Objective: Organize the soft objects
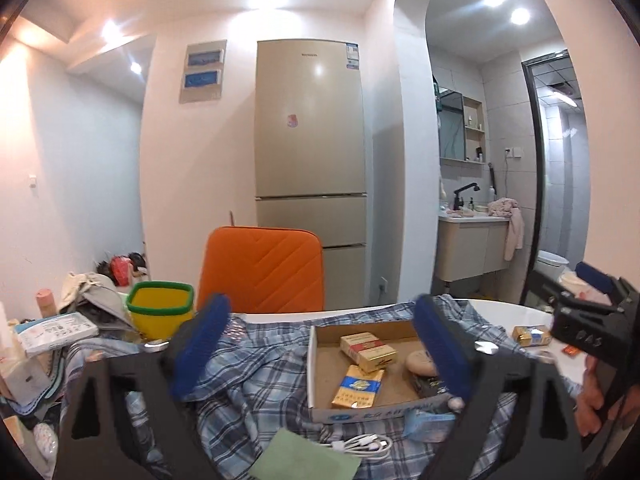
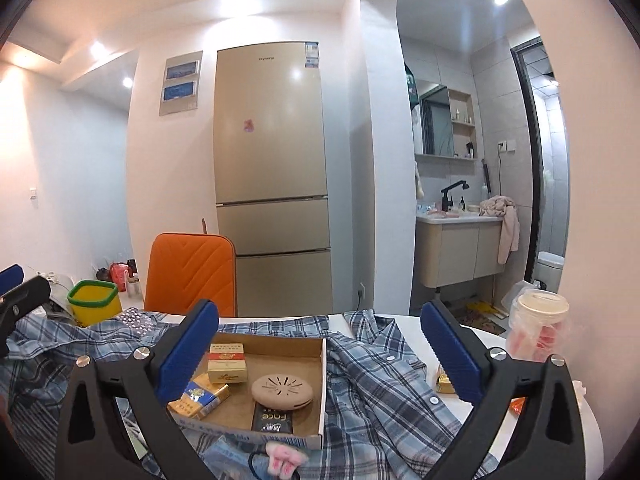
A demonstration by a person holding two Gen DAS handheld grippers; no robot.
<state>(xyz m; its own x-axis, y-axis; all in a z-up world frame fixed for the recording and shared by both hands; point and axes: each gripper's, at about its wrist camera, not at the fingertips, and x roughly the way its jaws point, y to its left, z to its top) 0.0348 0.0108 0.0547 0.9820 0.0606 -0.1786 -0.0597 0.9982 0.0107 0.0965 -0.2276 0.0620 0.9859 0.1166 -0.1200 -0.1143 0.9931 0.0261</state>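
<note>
- On the white table (image 1: 500,312), a blue plaid shirt (image 1: 256,384) lies spread and rumpled, a shallow cardboard tray (image 1: 320,404) sitting on top of it.
- Left gripper (image 1: 320,352) hovers above shirt and tray, blue pads spread wide, nothing between them.
- Right gripper (image 2: 320,356) hangs likewise released over the tray, holding nothing.
- Both views show two cigarette packs (image 2: 226,362) and a round beige case (image 2: 282,392) inside the tray.
- Only the left view catches a white cable (image 1: 364,444) and a green cloth (image 1: 304,460) on the shirt near the camera.
- Only the right view shows a pink plush piece (image 2: 284,458) just in front of the tray and a lidded cup (image 2: 538,328) at the table's right edge.
- Behind stand an orange chair (image 1: 264,272), a yellow bin (image 1: 162,314) and a fridge (image 1: 310,140).
</note>
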